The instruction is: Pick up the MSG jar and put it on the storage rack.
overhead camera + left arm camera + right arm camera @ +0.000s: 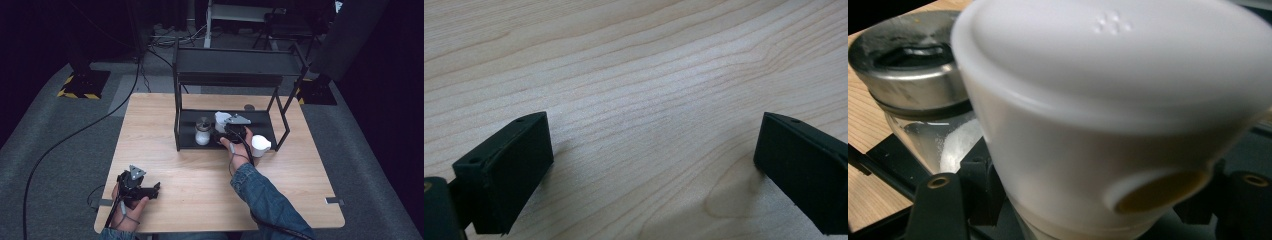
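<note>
White container [1108, 125] is pinched between the jaws of the right gripper [231, 131] on the lower shelf of the black rack [227, 137], just beside a glass shaker [202, 132] with a metal lid. Nearest, the left gripper [141, 188] is held low over the bare tabletop [200, 185], jaws spread wide. Another white container [260, 145] is seen at the rack's front edge, right of the hand
</note>
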Demonstrator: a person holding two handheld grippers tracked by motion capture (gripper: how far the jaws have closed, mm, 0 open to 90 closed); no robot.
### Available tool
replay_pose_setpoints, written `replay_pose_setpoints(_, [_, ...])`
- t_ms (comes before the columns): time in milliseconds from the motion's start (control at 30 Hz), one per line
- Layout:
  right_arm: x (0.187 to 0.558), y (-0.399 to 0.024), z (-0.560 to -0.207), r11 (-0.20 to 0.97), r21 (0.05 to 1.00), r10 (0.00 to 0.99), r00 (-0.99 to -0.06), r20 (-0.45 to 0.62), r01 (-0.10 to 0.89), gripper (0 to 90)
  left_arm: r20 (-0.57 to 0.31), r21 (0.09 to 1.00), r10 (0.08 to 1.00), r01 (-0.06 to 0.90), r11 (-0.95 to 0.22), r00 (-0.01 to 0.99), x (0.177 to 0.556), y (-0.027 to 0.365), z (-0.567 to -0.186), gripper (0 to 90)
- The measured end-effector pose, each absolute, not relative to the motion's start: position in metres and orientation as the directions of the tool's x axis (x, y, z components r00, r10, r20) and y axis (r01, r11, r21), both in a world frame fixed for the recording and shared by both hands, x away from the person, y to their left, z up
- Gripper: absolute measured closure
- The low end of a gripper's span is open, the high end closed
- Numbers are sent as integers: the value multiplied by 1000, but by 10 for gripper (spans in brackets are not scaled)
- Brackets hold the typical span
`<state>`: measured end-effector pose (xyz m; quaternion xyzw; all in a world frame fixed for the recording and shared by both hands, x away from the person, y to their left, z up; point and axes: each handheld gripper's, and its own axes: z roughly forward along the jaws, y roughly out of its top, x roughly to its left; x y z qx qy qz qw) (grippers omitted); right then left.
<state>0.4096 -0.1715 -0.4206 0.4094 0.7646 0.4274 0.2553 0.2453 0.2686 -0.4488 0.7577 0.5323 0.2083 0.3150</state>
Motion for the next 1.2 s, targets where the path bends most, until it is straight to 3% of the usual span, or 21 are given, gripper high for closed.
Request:
replay_pose_setpoints(400, [409,-173,-422,288,862,848,-529,-27,418,298,-19,699,938,675,-235,347,245,269,-449,24])
replay_pose_setpoints(800, [395,-171,-417,250,882,863,-505,-17,398,146,-20,699,938,676,-235,347,245,269,-449,23])
replay_pose_setpoints(1200, [377,-180,-401,248,895,864,-502,-32,370,119,-20,698,938,676,-235,346,245,268,-449,23])
